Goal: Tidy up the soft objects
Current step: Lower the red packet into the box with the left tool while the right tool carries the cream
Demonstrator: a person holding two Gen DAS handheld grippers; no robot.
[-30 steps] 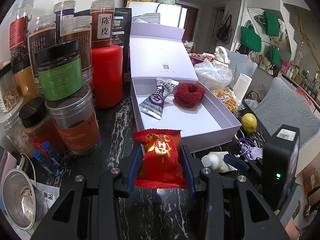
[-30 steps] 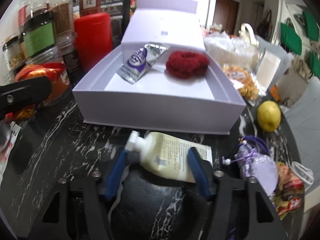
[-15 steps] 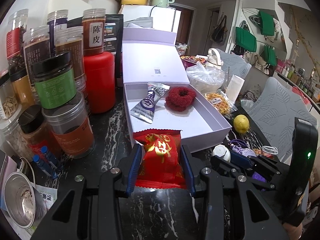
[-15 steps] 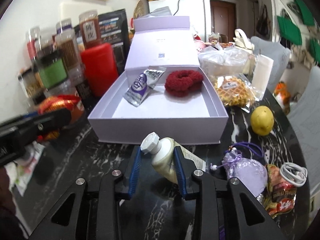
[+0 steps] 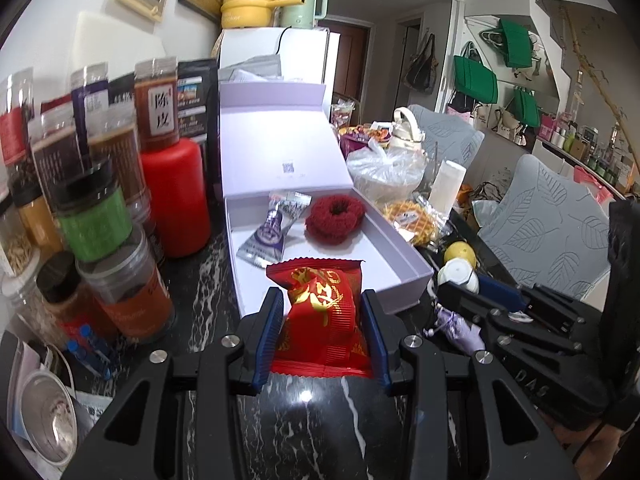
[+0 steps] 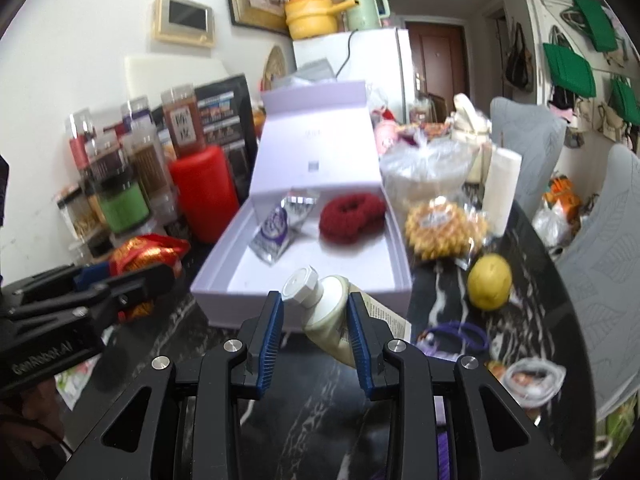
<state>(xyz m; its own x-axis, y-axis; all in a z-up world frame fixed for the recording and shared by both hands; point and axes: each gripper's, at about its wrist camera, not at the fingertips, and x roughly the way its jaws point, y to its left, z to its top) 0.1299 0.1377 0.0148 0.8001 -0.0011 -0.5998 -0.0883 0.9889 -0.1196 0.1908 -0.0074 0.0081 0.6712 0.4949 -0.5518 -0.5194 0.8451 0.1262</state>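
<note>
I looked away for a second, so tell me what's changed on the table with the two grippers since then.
The right gripper closed its jaws on the cream tube, which had lain flat on the table between open jaws, and lifted it cap-up in front of the lilac box. The left gripper kept its grip on the red snack packet. The silver sachet and red scrunchie stayed in the box.

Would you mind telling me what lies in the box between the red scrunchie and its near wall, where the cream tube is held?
Nothing: in the right wrist view the box floor is bare from the red scrunchie to the near wall, just beyond the cream tube.
</note>
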